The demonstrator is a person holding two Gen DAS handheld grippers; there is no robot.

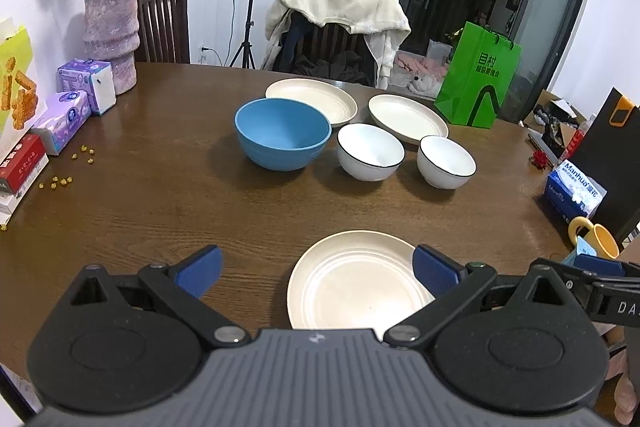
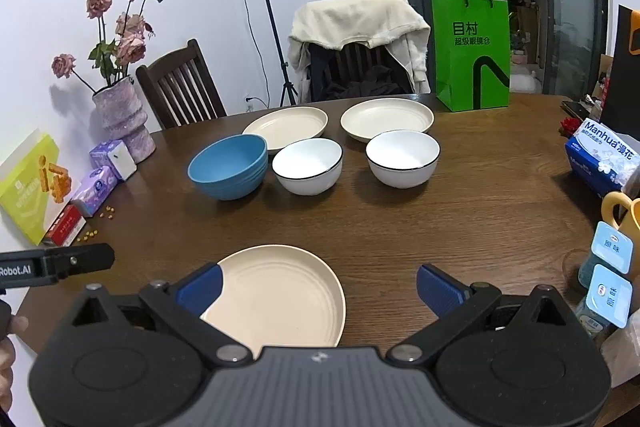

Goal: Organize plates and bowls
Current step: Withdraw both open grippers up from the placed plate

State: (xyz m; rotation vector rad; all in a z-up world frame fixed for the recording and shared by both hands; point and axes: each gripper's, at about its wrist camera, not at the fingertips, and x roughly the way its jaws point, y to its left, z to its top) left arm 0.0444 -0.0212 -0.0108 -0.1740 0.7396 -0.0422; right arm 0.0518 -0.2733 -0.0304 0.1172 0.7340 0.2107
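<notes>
Cream ribbed round plate [image 2: 280, 297] sits alone on the dark wood surface [image 2: 380, 227], nearest both claws. Left claw [image 1: 318, 269] wide, empty. Right claw [image 2: 318, 285] wide, empty. Further back: blue plastic bowl [image 1: 282, 133], two white black-rimmed bowls [image 1: 370, 151] [image 1: 446, 161], and two more cream plates [image 1: 312, 97] [image 1: 406, 117] behind them.

near cream plate [image 1: 352, 283] – front edge hidden behind gripper body, small yellow bits [image 1: 84, 153] – too tiny to identify
</notes>
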